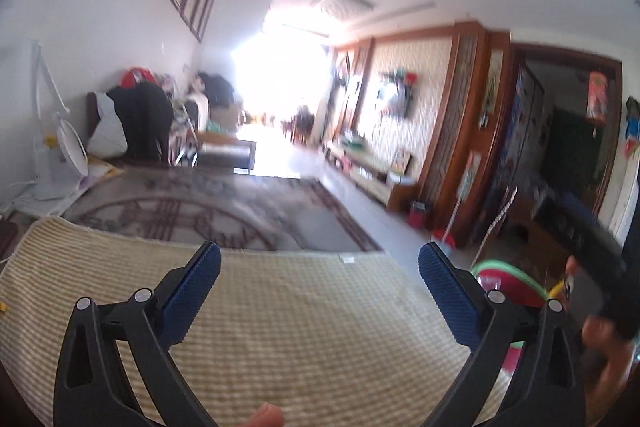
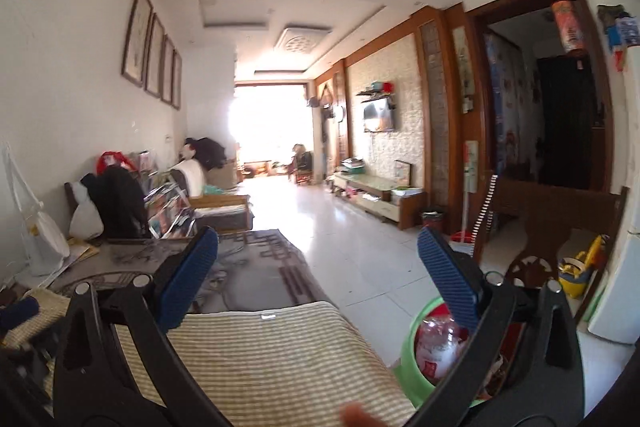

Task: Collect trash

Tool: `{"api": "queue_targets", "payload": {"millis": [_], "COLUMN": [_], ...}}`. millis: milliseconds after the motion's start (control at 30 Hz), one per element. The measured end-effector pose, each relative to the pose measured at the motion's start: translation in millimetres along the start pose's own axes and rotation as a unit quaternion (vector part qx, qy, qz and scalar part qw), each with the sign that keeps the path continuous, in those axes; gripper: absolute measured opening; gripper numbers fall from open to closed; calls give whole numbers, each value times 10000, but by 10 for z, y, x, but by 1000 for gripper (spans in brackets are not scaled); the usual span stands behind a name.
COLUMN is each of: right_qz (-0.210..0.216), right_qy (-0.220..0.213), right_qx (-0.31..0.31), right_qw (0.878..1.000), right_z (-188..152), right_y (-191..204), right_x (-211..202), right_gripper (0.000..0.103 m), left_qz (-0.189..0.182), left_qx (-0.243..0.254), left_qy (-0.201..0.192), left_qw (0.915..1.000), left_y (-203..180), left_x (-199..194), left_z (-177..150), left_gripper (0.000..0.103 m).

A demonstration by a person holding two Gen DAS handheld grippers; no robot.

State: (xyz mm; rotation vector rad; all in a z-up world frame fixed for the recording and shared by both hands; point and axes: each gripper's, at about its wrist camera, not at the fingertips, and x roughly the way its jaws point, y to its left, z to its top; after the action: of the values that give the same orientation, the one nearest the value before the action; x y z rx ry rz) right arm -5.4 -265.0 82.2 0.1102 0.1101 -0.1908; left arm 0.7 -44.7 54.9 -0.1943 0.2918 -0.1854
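Note:
My left gripper (image 1: 319, 261) is open and empty above a beige striped mat (image 1: 280, 327) on the table. My right gripper (image 2: 318, 247) is open and empty above the same mat (image 2: 260, 351), near its right edge. A green trash bin (image 2: 416, 355) stands on the floor to the right of the table; a clear plastic bottle with a red label (image 2: 438, 347) lies in it. The bin also shows in the left wrist view (image 1: 516, 279) behind the right finger. No loose trash shows on the mat.
A patterned glass tabletop (image 1: 208, 211) lies beyond the mat. A white fan (image 1: 72, 147) and bags sit at far left. A wooden chair (image 2: 556, 223) and yellow toy (image 2: 576, 271) stand right of the bin. My right hand with its gripper (image 1: 600, 291) shows at right.

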Motion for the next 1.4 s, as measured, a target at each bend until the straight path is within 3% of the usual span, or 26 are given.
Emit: {"api": "queue_targets", "payload": {"millis": [100,267,367,667,1000,1400], "right_qz": [174,-276,-110,222,300,322], "right_qy": [490,1063,1344,1389,1570,1387], "right_qx": [813,716,676,101,26,-485], "right_qw": [9953,9914,9886,9900,9871,9886], "right_z": [-55,-249,-359,-435,-478,-494], "right_y": [-183,-196,-71,250,251,426], "right_x": [12,143,235,277,318,265], "right_gripper": [98,98,98,98,98,98], "left_qz": [-91,-225,-45,302,345,372], "left_qx": [16,-247,-230,-379,-404,-363], "left_qy": [-28,216,254,377,583,767], "left_qw": [10000,9992,9994,9981,9969,9957], "left_y": [-5,62,92,184,232,208], "left_x": [-52,-43,-46,-57,15,46], "left_z": [32,34,8,-45,-92,-113], "left_gripper": [95,95,95,95,95,95]}}
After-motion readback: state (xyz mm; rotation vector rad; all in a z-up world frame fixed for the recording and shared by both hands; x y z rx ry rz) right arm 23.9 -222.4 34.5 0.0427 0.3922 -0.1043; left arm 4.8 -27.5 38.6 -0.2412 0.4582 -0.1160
